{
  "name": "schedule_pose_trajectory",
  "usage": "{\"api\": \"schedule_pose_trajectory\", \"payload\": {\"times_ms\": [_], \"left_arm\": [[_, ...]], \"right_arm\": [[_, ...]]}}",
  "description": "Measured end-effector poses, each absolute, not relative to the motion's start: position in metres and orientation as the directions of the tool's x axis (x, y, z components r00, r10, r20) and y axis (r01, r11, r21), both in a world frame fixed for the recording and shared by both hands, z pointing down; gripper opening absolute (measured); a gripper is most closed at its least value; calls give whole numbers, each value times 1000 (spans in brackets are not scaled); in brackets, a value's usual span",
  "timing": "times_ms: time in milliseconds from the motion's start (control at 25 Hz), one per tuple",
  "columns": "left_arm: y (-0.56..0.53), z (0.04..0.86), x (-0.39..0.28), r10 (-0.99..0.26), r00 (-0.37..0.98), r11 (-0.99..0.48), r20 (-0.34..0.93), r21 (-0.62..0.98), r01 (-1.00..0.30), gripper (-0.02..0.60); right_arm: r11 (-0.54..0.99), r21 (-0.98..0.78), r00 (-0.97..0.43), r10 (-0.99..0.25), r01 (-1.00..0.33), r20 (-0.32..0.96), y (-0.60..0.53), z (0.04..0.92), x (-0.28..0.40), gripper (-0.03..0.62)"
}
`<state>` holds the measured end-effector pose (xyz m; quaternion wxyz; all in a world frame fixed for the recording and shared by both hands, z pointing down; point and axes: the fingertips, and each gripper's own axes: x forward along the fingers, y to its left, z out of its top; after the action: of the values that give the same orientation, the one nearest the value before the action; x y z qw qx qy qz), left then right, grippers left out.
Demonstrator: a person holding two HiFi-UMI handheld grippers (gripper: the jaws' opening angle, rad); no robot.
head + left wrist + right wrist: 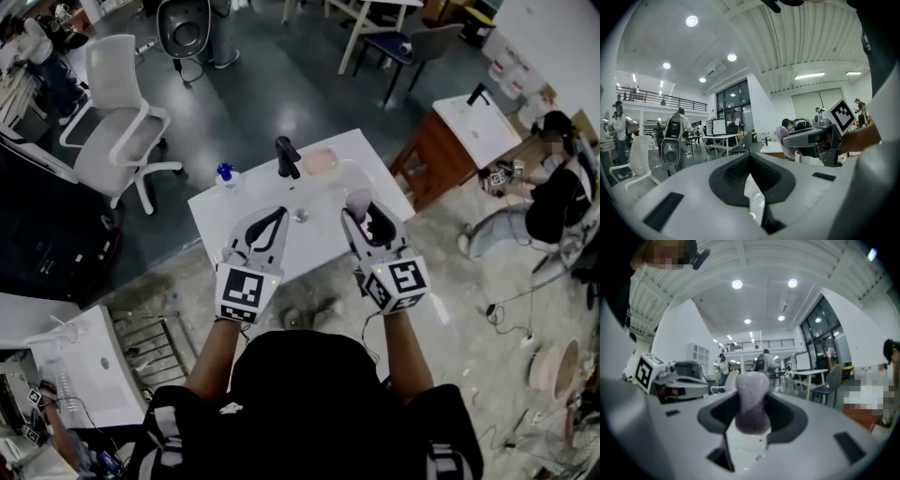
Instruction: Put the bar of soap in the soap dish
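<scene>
Aloft, right tongs (359, 212) pinching soap (751, 399), left tongs (278, 216) closed.

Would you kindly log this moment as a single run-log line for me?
right gripper: shut on soap bar | left gripper: shut, empty | soap dish: beside faucet

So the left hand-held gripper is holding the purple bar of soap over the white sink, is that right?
No, it is the right hand-held gripper that holds the purple bar of soap over the white sink. The right gripper view shows the bar between its jaws. The left hand-held gripper is shut on nothing.
</scene>
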<state>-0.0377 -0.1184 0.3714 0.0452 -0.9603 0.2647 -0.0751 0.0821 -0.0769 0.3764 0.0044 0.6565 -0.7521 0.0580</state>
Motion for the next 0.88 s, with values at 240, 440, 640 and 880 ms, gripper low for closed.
{"api": "schedule_pose_trajectory", "payload": {"times_ms": [240,440,640,880], "left_arm": [[-138,376,-27,-528,839,-849,134,-111,-517,21],[-159,380,-11,-547,825,-837,144,-128,-533,21],[-176,383,9,-570,809,-821,146,-150,-551,21],[-198,397,23,-600,779,-800,180,-142,-583,21]], "right_arm": [[151,-84,-159,-983,-985,95,-99,381,93,212],[183,-95,-192,-977,-979,96,-124,387,108,212],[229,-100,-240,-965,-968,105,-150,395,121,212],[288,-89,-298,-945,-953,134,-183,405,134,212]]}}
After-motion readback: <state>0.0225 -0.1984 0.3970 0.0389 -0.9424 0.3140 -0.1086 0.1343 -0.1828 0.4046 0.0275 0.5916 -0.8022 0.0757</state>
